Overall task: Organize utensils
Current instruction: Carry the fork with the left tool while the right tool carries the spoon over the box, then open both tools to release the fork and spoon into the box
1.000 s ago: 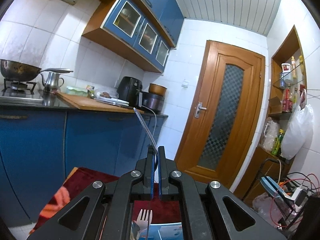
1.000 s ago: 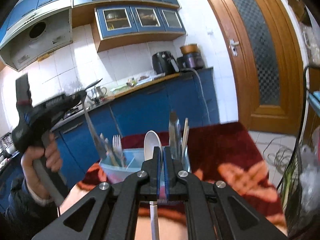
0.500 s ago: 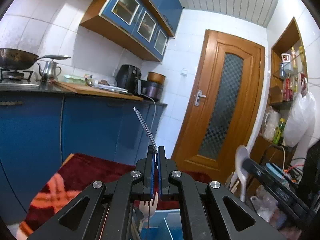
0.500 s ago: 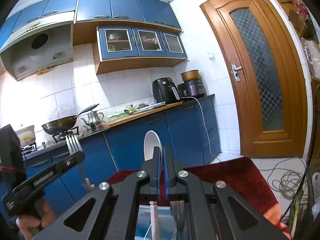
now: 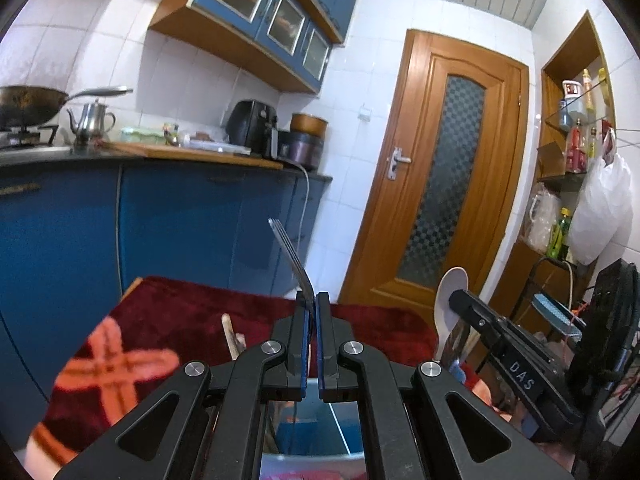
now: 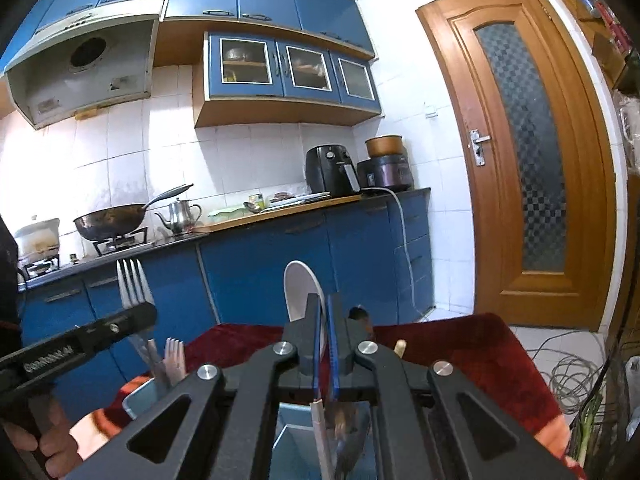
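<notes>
Room: kitchen, blue cabinets, wooden door (image 5: 448, 176); red cloth (image 5: 168, 320) over table below.
Left gripper (image 5: 313, 304): clamped on fork (image 5: 290, 258), tines up, tilted left.
Right gripper (image 6: 324, 308): clamped on white spoon (image 6: 300, 292), bowl up, handle hanging into blue bin (image 6: 296, 440).
Bin: just beneath both grippers, holding other forks (image 6: 172, 354).
Risk: fork or spoon pivoting in a thin pinch; grippers near, liable to knock; handle catching bin rim or utensils already inside.

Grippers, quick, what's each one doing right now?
Left gripper: closed on a fork, prongs up.
Right gripper: closed on a white spoon, bowl up.
</notes>
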{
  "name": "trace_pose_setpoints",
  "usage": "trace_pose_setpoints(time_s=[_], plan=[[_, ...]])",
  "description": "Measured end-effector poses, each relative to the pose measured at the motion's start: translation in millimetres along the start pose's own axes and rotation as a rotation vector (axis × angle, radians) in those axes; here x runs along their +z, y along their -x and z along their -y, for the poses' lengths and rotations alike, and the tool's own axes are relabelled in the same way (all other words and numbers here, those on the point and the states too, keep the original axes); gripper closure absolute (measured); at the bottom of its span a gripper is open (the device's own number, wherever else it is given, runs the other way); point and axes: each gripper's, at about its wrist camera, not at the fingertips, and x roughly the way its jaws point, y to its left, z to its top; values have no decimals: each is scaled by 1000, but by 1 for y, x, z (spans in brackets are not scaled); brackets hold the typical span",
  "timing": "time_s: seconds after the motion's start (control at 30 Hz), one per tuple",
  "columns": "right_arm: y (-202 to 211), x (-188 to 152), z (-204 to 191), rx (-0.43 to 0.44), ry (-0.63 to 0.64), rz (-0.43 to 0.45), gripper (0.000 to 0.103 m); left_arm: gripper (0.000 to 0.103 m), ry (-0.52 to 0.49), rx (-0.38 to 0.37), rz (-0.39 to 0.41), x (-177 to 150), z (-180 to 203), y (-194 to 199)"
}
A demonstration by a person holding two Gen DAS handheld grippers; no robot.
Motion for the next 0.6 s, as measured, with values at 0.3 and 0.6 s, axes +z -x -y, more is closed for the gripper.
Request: trace_pose_setpoints(time_s=[0.3, 0.6], plan=[[35, 7, -4, 11, -27, 4, 82, 78, -18, 14, -89, -8, 5, 14], [77, 15, -16, 35, -35, -3, 77, 51, -73, 40, -121, -6, 14, 38]])
